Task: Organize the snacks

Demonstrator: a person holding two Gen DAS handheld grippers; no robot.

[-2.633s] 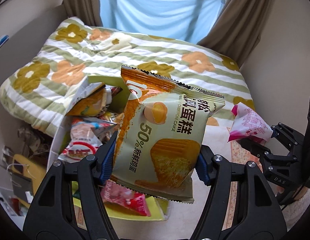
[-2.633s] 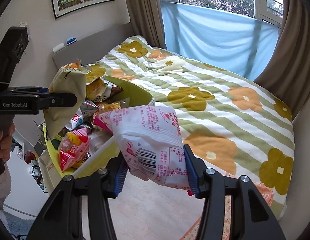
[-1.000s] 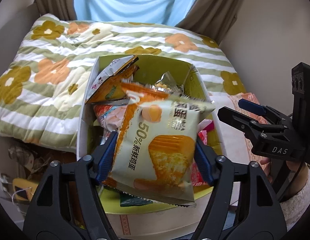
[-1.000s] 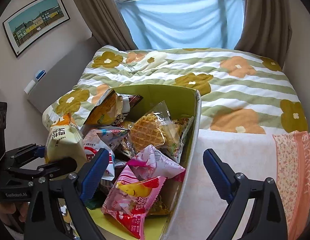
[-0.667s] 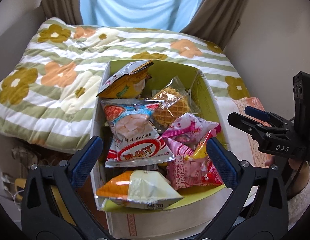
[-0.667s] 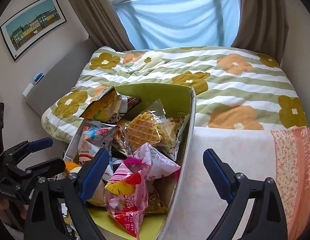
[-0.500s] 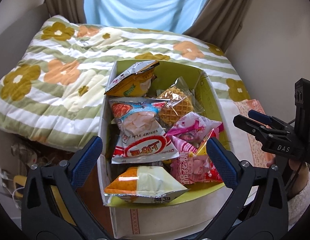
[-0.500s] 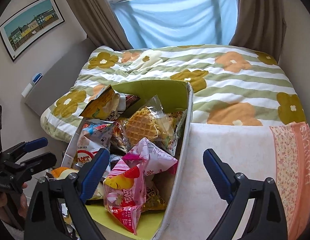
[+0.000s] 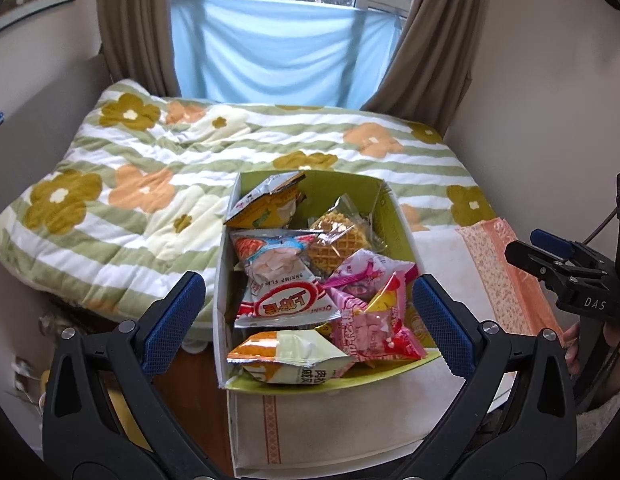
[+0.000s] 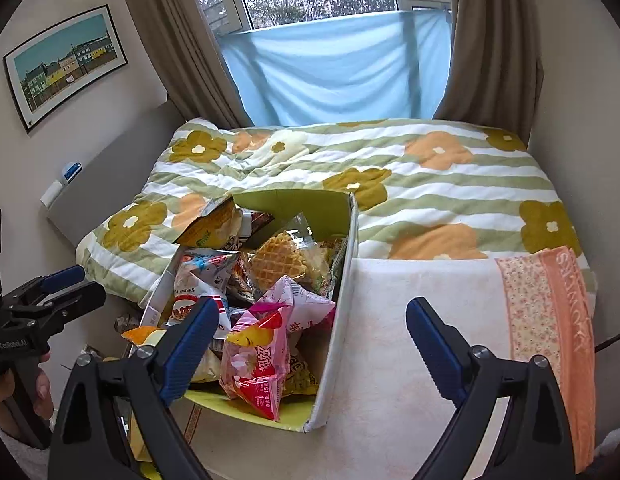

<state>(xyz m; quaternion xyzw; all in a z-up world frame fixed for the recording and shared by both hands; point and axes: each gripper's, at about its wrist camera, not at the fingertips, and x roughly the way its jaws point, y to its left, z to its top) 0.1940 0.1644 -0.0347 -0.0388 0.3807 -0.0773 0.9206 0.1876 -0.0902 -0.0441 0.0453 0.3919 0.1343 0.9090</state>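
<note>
Open cardboard box [image 9: 394,216] of crinkled foil snack packets [image 9: 283,304] at the bed's edge; left tongs [image 9: 310,312] and right tongs [image 10: 310,334] both gape empty; bare towel [image 10: 422,308] beside.

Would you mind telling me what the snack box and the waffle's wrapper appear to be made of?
The snack box looks like matte paperboard: thin, creased walls, green inside, white outside. The waffle's wrapper seems clear glossy plastic film, since the waffle shows through and its crinkles catch highlights.

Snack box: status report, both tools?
Left tool open, empty. Right tool open, empty. Snack box full of packets, cake packet in front. Nothing in the way.
</note>
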